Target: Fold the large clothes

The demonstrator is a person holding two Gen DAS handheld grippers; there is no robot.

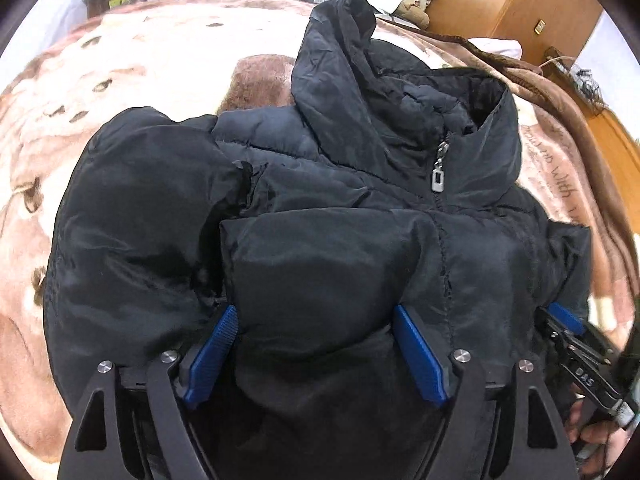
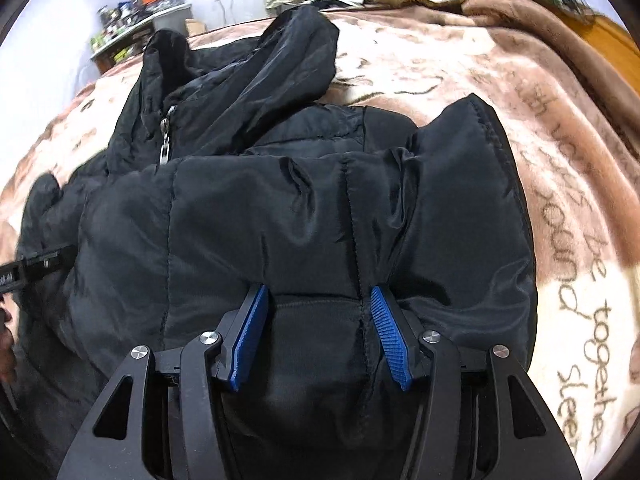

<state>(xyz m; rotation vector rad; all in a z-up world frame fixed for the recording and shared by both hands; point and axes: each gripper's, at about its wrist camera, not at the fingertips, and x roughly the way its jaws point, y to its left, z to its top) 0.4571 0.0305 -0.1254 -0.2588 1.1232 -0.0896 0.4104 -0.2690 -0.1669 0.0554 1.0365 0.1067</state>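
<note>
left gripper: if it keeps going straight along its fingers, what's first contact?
The black puffer jacket. Its bulky folded panel already sits between the left gripper fingers, so nothing else comes first. The blanket lies beneath, probably reached only through the padding; depth is unclear.

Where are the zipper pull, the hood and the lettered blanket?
zipper pull [image 1: 438, 179], left wrist view, metal tab.
hood [image 2: 296, 46], right wrist view, crumpled top.
lettered blanket [image 2: 576, 240], right wrist view, bare lettered part.
</note>
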